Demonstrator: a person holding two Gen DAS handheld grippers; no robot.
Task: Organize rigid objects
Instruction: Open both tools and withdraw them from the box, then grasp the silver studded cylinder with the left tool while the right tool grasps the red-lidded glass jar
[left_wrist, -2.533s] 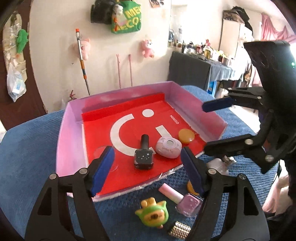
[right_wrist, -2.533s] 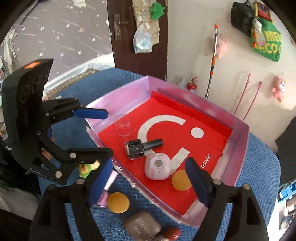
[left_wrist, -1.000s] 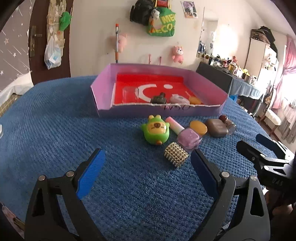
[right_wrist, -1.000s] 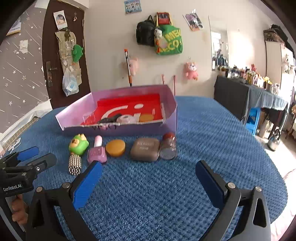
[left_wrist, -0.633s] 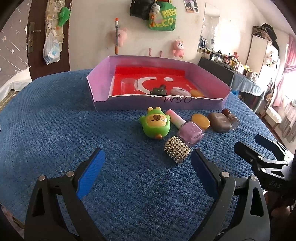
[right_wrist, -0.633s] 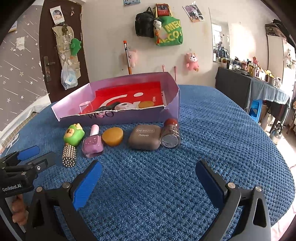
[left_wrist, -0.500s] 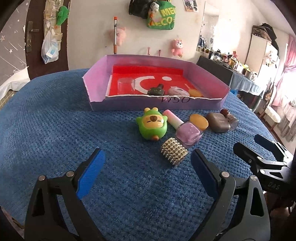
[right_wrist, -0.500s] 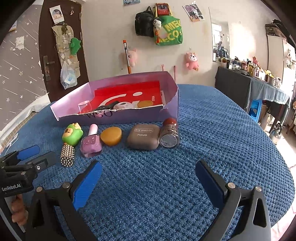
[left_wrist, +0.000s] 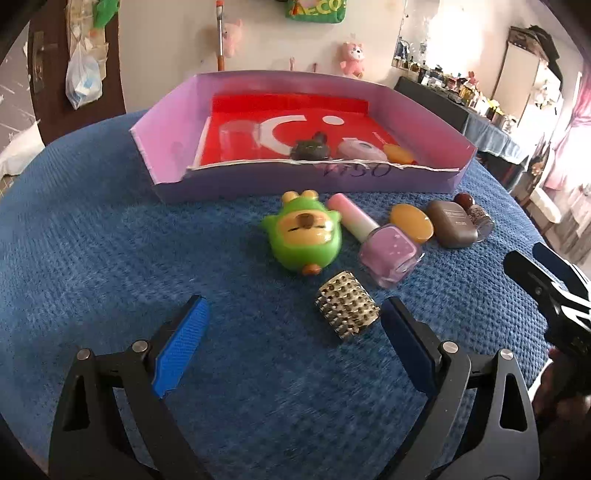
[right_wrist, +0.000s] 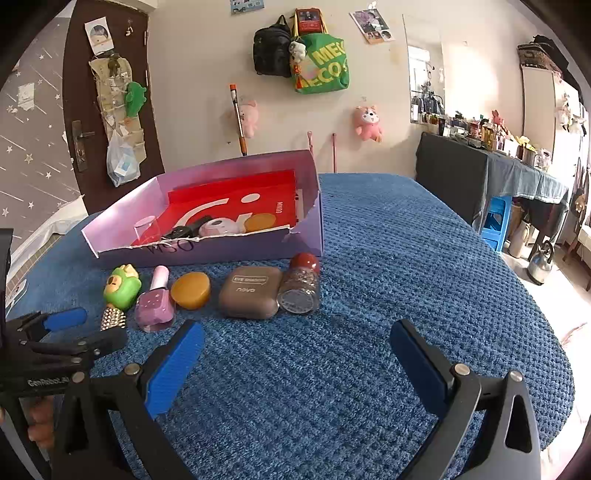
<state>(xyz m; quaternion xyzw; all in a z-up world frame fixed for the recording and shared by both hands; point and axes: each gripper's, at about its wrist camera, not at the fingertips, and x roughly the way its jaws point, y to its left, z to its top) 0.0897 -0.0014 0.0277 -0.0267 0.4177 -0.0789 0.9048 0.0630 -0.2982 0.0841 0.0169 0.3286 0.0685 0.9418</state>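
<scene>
A purple tray (left_wrist: 303, 184) with a red floor holds a black bottle (left_wrist: 310, 147), a pink round case (left_wrist: 360, 149), an orange disc (left_wrist: 399, 154) and a clear cup (left_wrist: 236, 134). In front of it lie a green toy (left_wrist: 301, 236), a purple nail polish bottle (left_wrist: 384, 247), a studded cylinder (left_wrist: 347, 308), an orange puck (left_wrist: 412, 223), a brown case (left_wrist: 452, 223) and a red-capped jar (left_wrist: 476, 216). My left gripper (left_wrist: 295, 339) is open, just short of the studded cylinder. My right gripper (right_wrist: 295, 365) is open, short of the brown case (right_wrist: 249, 291).
Everything sits on a blue textured table (right_wrist: 406, 277). The tray (right_wrist: 221, 254) is at the far side. A dark cloth-covered table (right_wrist: 480, 184) and a blue stool (right_wrist: 496, 221) stand to the right. A wall with hanging bags is behind.
Both grippers have moved back from over the tray to low above the table, then crept forward. The loose objects now look closer to the left gripper. Both stayed open.
</scene>
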